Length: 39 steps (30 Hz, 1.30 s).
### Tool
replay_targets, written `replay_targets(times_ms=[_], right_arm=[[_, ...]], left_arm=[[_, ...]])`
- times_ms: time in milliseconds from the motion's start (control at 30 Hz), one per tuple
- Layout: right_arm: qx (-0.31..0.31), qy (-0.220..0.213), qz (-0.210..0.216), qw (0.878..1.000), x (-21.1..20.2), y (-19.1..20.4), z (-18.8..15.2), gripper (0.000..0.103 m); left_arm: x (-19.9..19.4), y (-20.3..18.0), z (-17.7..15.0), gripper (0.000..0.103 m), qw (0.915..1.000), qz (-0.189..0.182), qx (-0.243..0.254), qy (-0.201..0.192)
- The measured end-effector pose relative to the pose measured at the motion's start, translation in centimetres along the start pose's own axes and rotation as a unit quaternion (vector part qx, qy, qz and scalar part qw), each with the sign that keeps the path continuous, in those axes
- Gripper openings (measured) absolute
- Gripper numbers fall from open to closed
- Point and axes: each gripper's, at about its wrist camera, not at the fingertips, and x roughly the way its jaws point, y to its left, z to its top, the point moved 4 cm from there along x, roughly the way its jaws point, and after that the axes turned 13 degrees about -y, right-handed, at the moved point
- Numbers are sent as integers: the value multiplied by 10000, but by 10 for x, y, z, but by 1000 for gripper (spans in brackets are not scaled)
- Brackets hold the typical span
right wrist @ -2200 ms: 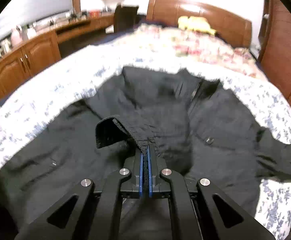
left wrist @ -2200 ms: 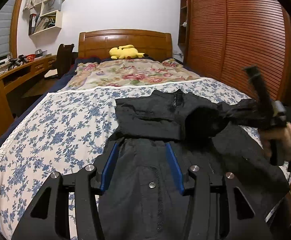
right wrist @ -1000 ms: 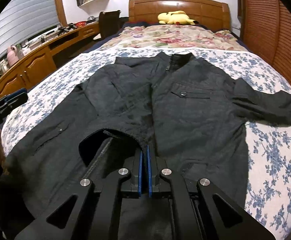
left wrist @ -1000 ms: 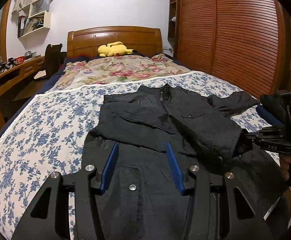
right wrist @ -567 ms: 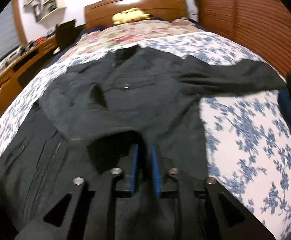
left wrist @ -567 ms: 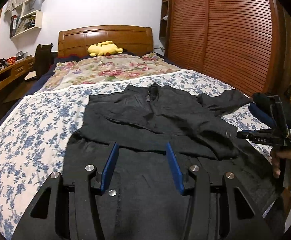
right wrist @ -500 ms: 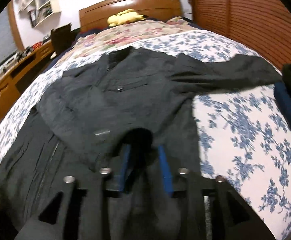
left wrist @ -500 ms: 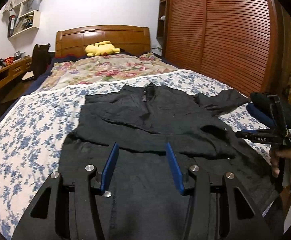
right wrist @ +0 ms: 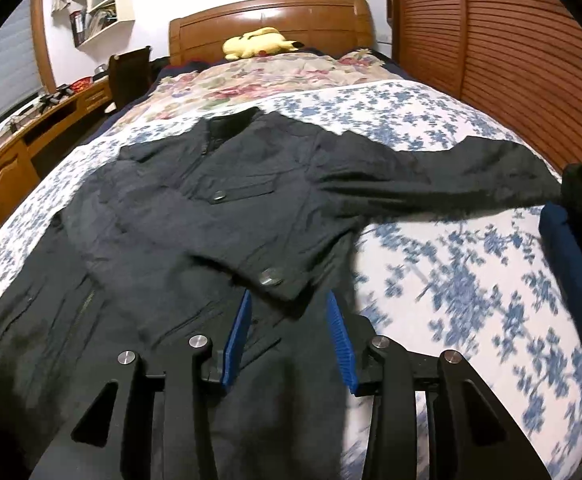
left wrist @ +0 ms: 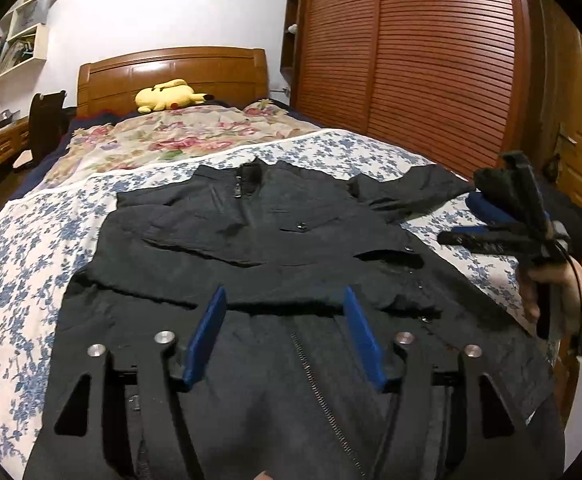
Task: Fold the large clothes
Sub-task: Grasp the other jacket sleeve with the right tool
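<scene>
Hovering tilted down over jacket (left wrist: 251,240) | left claw (left wrist: 285,332) opening, empty | right claw (right wrist: 289,332) opening, empty

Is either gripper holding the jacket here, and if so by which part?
Nothing is held. Both the left gripper and right gripper have jaws opening, pads clear of the jacket, whose folded-over sleeve lies loose on the body.

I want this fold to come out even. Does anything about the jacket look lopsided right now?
Yes. One sleeve of the jacket is folded across the chest, but the other sleeve sticks straight out over the bedsheet, so the two sides do not match.
</scene>
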Motion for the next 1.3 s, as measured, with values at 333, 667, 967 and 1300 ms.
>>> replay_targets(times_ms=[333,667,967,1300], right_arm=[[400,225,-654,9968,63,-83,29,66],[1323,347,-1091,9846,116,-145,43,68],[1928,384,-1306,9718,144,-171,42,68],[869,103,-1029,9908,138,-124,76,7]], left_arm=[[13,-11,-1,76,9999,-98,21,43],[23,-9,0,78,10000,-10,-36,75],[28,-7,-4,78,9998,0,-12,188],[28,-2,-3,78,9998,91,-56,181]])
